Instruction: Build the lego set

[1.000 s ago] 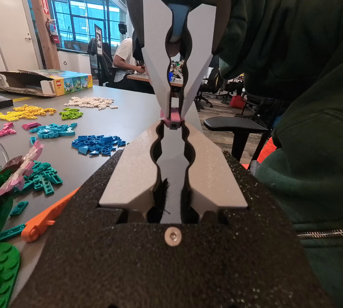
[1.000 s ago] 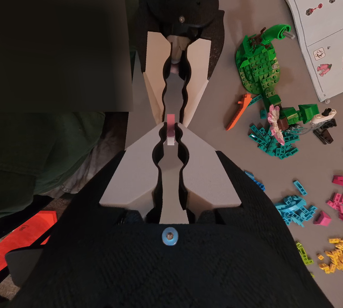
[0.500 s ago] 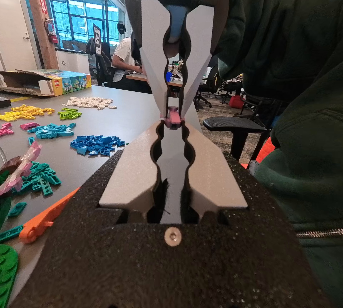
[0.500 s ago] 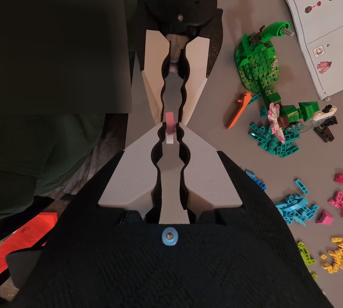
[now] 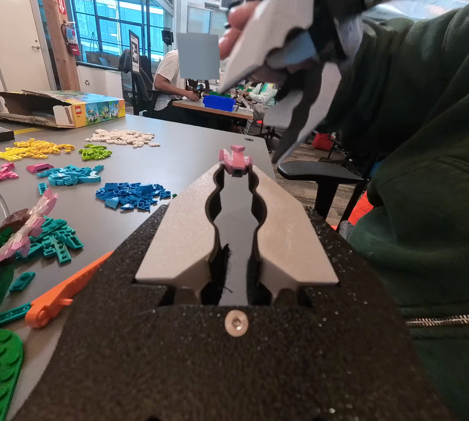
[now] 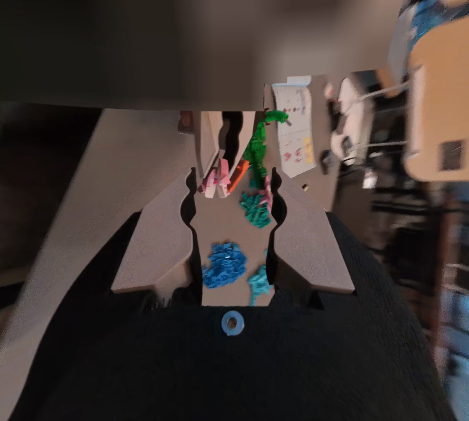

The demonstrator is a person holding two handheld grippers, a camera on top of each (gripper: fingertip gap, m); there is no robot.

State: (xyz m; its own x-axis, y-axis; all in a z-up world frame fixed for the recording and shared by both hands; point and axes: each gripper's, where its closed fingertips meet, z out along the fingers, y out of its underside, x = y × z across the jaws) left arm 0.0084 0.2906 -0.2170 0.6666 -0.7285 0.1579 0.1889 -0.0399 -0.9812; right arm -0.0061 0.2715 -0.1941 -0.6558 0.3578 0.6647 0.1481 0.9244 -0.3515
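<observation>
Dark grey desk (image 5: 162, 162) is carrying colour-sorted heaps of loose plastic bricks; the royal-blue heap (image 5: 132, 195) is lying near its right edge. Left gripper (image 5: 236, 170) is pinching the small pink brick sub-assembly (image 5: 235, 160) at its fingertips, above that edge. Right gripper (image 6: 232, 175) is sitting spread wide and empty, blurred. Judgement: sub-assembly is light, rigid, smooth; press-fit joints could pop, so grip the flat sides low.

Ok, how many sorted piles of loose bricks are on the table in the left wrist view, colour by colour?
White pile: 1
Yellow pile: 1
Lime pile: 1
Light blue pile: 1
Dark blue pile: 1
Teal pile: 1
Pink pile, cut off by the edge: 1
Total: 7 piles
</observation>
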